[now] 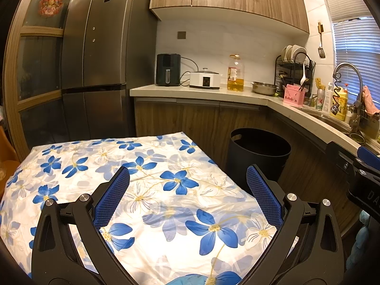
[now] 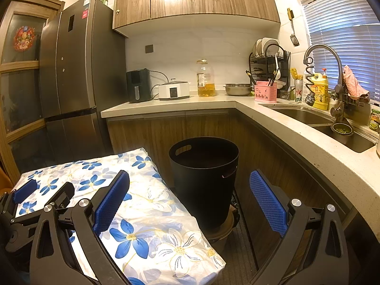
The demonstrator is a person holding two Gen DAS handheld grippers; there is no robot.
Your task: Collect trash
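Observation:
A black round trash bin (image 1: 257, 156) stands on the floor beside the table's far right corner; it also shows in the right wrist view (image 2: 205, 180), and what is inside it is hidden in shadow. My left gripper (image 1: 187, 178) is open and empty above the table with the blue-flowered cloth (image 1: 147, 190). My right gripper (image 2: 190, 185) is open and empty, over the table's right edge (image 2: 166, 213) and in front of the bin. No loose trash shows on the cloth. The right gripper shows at the left wrist view's right edge (image 1: 363, 166).
A kitchen counter (image 2: 285, 123) runs along the back and right, with a sink (image 2: 320, 121), faucet, dish rack, oil bottle (image 2: 205, 78), cooker and air fryer. A tall fridge (image 1: 99, 71) stands at back left. Cabinets hang overhead. The floor gap by the bin is narrow.

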